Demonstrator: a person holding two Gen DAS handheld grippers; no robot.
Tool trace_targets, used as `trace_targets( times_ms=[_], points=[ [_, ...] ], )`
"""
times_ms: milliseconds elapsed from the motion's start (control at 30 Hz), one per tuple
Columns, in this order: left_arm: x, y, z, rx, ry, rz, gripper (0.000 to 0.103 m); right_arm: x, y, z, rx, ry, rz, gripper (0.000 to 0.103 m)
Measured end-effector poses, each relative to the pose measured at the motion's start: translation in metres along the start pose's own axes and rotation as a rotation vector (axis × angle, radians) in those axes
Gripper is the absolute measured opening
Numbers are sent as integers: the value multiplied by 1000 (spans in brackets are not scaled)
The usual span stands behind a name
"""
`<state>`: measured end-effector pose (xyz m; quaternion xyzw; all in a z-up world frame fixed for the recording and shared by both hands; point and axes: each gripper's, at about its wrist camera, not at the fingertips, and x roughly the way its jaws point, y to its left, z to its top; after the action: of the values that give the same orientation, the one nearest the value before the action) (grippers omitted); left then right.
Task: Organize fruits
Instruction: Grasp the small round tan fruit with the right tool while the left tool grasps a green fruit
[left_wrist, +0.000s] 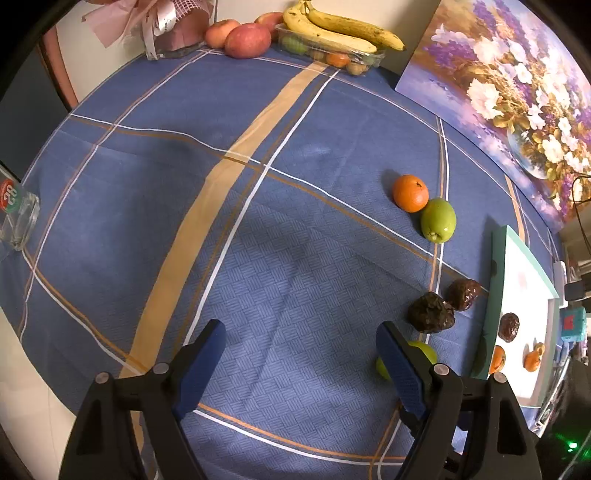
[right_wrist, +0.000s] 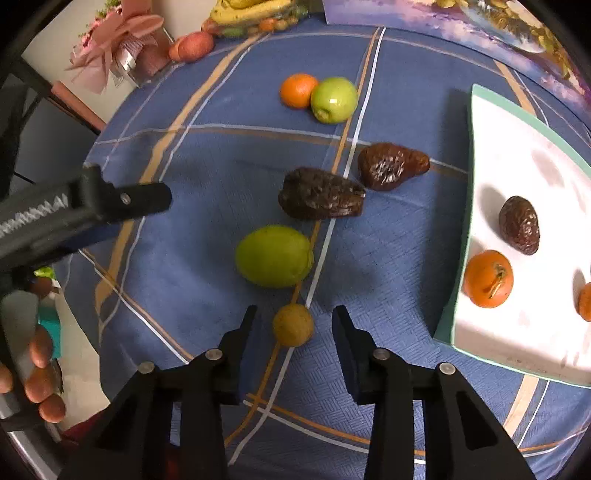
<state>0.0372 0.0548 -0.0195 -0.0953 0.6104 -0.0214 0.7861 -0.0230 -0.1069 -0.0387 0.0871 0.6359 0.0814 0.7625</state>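
Observation:
In the right wrist view my right gripper points down at the blue cloth, with a small yellow-brown round fruit between its fingers. A gap shows on each side of the fruit, so the pads do not press it. Just beyond lie a green fruit and two dark wrinkled dried fruits. Farther off an orange touches another green fruit. My left gripper stands open over bare cloth, and its right finger partly hides the near green fruit.
A white tray with a teal rim at the right holds a dark dried fruit and oranges. Apples, bananas, a clear punnet and a gift box line the far edge. A flower painting leans at the back right, and a glass stands at the left.

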Motion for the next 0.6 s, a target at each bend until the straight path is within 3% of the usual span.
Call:
trace_targets(
  times_ms=[267,500,600],
  points=[
    [2,-1,0,-2,10,-4,86,8,2,0,-25,27,-10,26],
    [2,-5,-1,4,16,-21,86,-3,-1,4,-5,-30,-1,26],
    [3,-11,-2,16,23,-40,85,-16,-11,6,33,-76,-36,26]
  ],
)
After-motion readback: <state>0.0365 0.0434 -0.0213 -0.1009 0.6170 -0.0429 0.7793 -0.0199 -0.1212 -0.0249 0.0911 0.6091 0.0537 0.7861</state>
